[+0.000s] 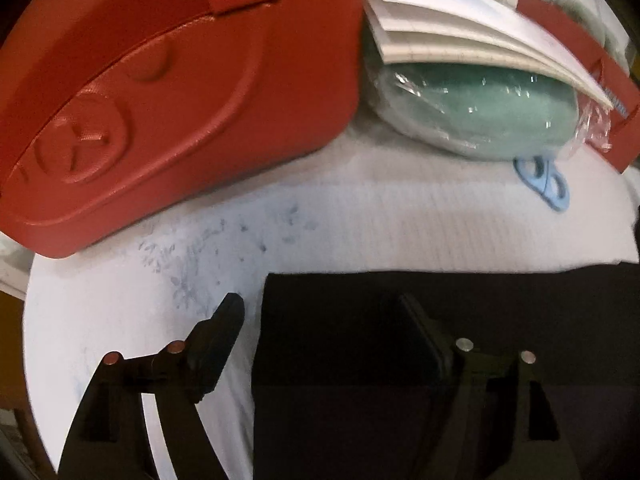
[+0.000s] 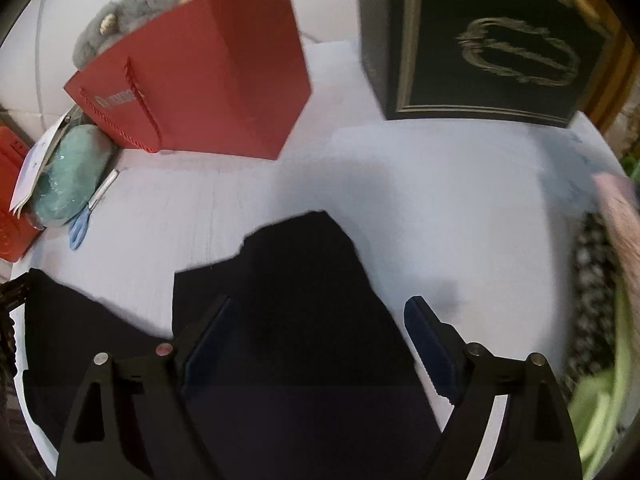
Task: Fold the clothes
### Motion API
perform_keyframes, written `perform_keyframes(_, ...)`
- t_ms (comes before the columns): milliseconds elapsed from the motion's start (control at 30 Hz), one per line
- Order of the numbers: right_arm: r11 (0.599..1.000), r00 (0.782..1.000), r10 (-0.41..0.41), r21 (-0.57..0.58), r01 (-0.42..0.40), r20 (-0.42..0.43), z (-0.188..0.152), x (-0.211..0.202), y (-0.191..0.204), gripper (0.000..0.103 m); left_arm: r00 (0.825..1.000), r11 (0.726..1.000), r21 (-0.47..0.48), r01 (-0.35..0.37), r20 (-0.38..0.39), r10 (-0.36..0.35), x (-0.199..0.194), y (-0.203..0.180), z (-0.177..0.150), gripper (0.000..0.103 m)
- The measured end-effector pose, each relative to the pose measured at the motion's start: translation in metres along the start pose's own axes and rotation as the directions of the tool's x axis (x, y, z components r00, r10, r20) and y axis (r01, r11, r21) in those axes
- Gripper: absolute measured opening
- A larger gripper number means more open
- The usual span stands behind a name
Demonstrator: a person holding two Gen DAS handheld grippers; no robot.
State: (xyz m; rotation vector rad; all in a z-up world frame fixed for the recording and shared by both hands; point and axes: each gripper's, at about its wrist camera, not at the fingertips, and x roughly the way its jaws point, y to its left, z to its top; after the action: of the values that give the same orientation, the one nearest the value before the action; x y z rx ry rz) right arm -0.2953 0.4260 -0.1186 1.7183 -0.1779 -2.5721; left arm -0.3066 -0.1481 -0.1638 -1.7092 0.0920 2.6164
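covering the round surface (image 2: 460,208), a white cloth with a faint blue floral print carries everything here. a black garment (image 2: 304,320) lies flat across the near edge, from 6 to 9 o'clock in the right wrist view, one flap pointing to 12. at 10 o'clock in the left wrist view a red case (image 1: 168,92) stands just beyond the garment's straight folded edge. a black box with gold trim (image 2: 480,40) stands at 1 o'clock in the right view, a red paper bag (image 2: 208,80) at 11, a green bundle in clear wrap (image 2: 72,172) at 9. the right gripper (image 2: 320,312) spreads wide over the garment's middle, clasping nothing. the left gripper (image 1: 320,304) is likewise parted, straddling the garment's left edge, its right finger dark against the cloth. blue scissors (image 1: 544,182) lie by the bundle.
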Motion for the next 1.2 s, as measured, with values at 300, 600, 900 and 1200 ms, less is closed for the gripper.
perform_keyframes(300,0.993,0.998,-0.067,-0.099,0.064,-0.020,0.011,0.026,0.028,0.005,0.998,0.998,0.027,0.056,0.000,-0.056,0.001,-0.007,0.003,0.039)
perform_keyframes(600,0.983,0.985,0.037,-0.183,-0.006,0.168,-0.039,-0.095,0.031,0.005,0.989,0.996,0.093,0.003,0.148,-0.017,-0.058,-0.027,-0.014,0.010)
perform_keyframes(900,0.972,0.992,0.057,-0.234,-0.029,0.114,-0.219,-0.172,0.033,0.032,0.981,0.991,0.120,0.059,0.176,-0.079,-0.141,-0.010,-0.122,0.042)
perform_keyframes(1200,0.990,0.998,-0.008,0.140,-0.001,0.066,-0.278,-0.165,-0.030,0.036,0.996,0.997,0.029,0.077,0.036,-0.078,-0.136,0.005,-0.160,0.056)
